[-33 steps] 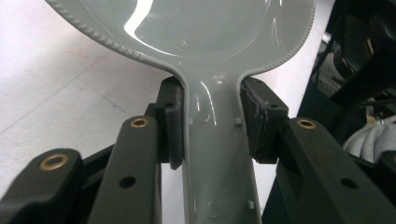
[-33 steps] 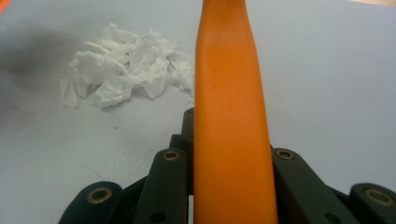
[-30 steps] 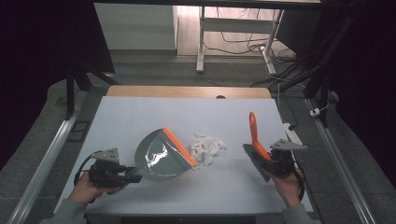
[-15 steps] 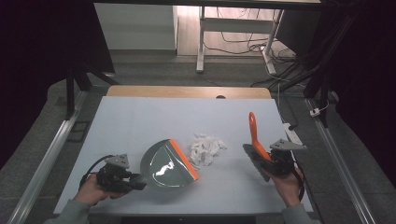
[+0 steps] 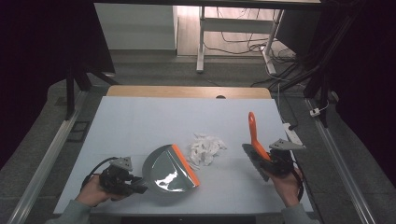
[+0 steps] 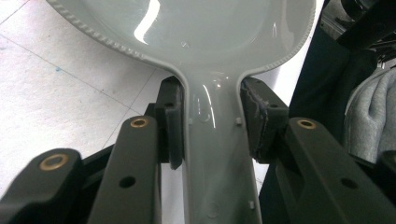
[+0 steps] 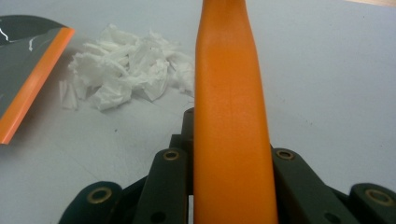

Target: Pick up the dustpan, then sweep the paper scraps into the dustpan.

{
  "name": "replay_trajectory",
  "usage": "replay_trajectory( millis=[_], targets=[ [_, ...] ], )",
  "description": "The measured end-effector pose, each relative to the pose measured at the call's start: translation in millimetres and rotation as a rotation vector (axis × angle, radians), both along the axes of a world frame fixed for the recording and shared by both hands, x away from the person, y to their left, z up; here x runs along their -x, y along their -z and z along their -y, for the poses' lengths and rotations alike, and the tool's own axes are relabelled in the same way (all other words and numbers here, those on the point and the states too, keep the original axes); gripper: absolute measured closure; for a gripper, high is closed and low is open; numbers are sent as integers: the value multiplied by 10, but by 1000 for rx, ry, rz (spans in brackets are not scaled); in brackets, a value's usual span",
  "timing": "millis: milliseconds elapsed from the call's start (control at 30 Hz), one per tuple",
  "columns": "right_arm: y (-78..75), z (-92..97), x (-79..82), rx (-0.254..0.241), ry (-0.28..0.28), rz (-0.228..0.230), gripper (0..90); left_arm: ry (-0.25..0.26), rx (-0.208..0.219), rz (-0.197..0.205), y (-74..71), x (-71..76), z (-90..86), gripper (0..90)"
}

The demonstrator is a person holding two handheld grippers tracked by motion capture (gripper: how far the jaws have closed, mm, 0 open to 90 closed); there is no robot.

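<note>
A grey dustpan (image 5: 164, 171) with an orange lip (image 5: 185, 164) rests low over the near-left part of the table, its mouth facing a pile of white paper scraps (image 5: 205, 148). My left gripper (image 5: 138, 188) is shut on the dustpan's handle (image 6: 212, 140), a pad (image 6: 173, 126) pressing on each side. My right gripper (image 5: 267, 164) is shut on a brush whose orange handle (image 5: 253, 130) points up and away, right of the scraps. In the right gripper view the handle (image 7: 229, 116) rises between the jaws, with the scraps (image 7: 130, 74) and the dustpan's lip (image 7: 37, 79) at upper left.
The pale table top (image 5: 154, 121) has a wooden strip (image 5: 187, 91) along its far edge. Metal rails run down both sides, and a white power strip (image 5: 293, 134) lies off the right edge. A person's grey sleeve (image 6: 373, 116) is close behind the left gripper.
The dustpan has come down from a raised tilt toward the near edge and lies flatter, with the left hand shifted slightly. The brush and the right hand have stayed put.
</note>
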State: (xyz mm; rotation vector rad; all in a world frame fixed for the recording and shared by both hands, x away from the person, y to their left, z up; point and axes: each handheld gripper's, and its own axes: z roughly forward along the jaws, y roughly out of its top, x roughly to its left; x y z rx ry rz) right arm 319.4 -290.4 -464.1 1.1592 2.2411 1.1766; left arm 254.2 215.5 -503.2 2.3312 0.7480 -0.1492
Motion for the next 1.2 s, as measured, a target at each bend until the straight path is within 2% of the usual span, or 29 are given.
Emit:
replay_trajectory(
  millis=[233, 633, 800, 967, 1200],
  targets=[
    [-30, -65, -52, -13, -2, 15, 765, 0, -3, -13, 1, -6, -12, 617],
    [-77, -319, -269, 1, -29, 34, 764, -8, -8, -19, 5, -18, -29, 617],
    [-83, -396, -397, -9, -26, 35, 764, -6, -10, -17, -3, -7, -29, 617],
    [-76, -498, -537, 3, -28, 36, 764, -7, -11, -20, -1, -14, -42, 617],
    [5, -611, -725, 22, -28, 8, 764, -5, -18, -23, -7, -14, -53, 616]
  ],
)
